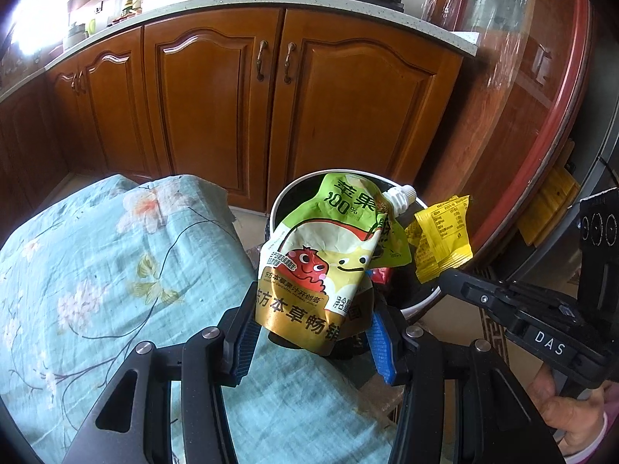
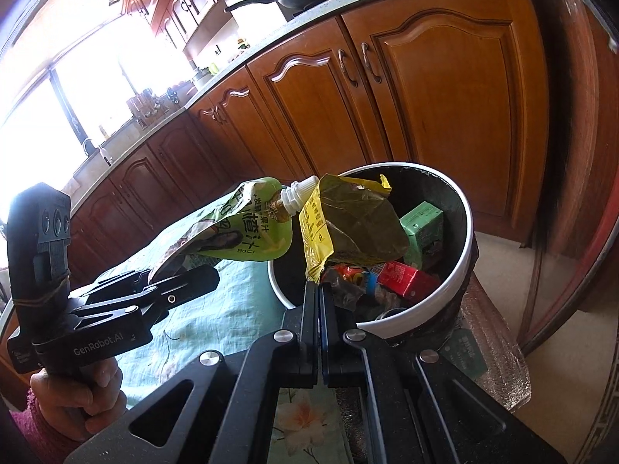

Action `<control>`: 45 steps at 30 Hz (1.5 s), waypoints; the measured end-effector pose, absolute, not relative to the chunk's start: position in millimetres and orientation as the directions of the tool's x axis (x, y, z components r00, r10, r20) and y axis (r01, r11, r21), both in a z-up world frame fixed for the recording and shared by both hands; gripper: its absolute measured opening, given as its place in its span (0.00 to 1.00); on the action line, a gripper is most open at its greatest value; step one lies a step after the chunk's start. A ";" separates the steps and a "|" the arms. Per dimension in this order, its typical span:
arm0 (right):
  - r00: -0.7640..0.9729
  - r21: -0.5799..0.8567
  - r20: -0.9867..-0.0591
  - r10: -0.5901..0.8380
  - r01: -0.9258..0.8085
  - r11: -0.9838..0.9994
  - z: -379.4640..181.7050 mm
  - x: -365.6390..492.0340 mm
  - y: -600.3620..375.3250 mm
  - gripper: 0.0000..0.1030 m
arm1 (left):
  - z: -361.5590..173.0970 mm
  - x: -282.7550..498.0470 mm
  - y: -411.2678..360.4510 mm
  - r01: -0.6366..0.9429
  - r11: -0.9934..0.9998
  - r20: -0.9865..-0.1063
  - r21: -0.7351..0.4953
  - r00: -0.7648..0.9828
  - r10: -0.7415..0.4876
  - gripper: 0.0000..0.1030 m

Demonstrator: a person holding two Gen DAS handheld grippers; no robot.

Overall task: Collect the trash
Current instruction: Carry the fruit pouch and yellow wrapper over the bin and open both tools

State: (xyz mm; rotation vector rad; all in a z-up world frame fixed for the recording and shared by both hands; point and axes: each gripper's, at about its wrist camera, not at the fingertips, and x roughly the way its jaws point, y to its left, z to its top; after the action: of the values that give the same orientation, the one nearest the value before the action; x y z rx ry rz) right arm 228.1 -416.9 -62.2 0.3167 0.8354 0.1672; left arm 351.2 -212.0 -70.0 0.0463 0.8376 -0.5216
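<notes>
In the left wrist view, a green juice pouch (image 1: 329, 263) is gripped at its lower end by the left gripper (image 1: 313, 344) and held up in front of the white-rimmed bin (image 1: 276, 208), beside the flowered cloth (image 1: 96, 270). A yellow wrapper (image 1: 443, 241) is pinched by the right gripper (image 1: 448, 276).

In the right wrist view, the right gripper (image 2: 320, 290) is seen clamped tight on the yellow wrapper (image 2: 348, 228) over the bin (image 2: 460, 270), in which a green carton (image 2: 421, 228) and a red carton (image 2: 406, 278) lie. The pouch (image 2: 240, 232) is held just left of it.

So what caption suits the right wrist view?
Right gripper pinches a yellow wrapper over the white bin.
</notes>
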 end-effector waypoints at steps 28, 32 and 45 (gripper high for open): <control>0.620 0.318 -0.750 0.230 0.034 0.948 -77.7 261.4 -444.6 0.00 | -87.6 391.8 -273.9 0.491 0.870 -0.781 -0.053 0.523 -0.342 0.47; 0.610 0.319 -0.759 0.228 0.043 0.947 -80.0 264.5 -448.0 0.00 | -89.6 395.1 -280.0 0.493 0.869 -0.788 -0.042 0.518 -0.333 0.47; 0.579 0.327 -0.783 0.230 0.068 0.943 -88.6 279.1 -455.2 0.00 | -94.3 407.9 -288.0 0.494 0.868 -0.821 -0.055 0.472 -0.320 0.50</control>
State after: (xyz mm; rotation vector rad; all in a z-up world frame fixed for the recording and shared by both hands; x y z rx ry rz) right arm 279.1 -455.2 -88.6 0.3405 0.9540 0.0968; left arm 407.9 -288.0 -94.3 0.2004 0.9575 -0.5021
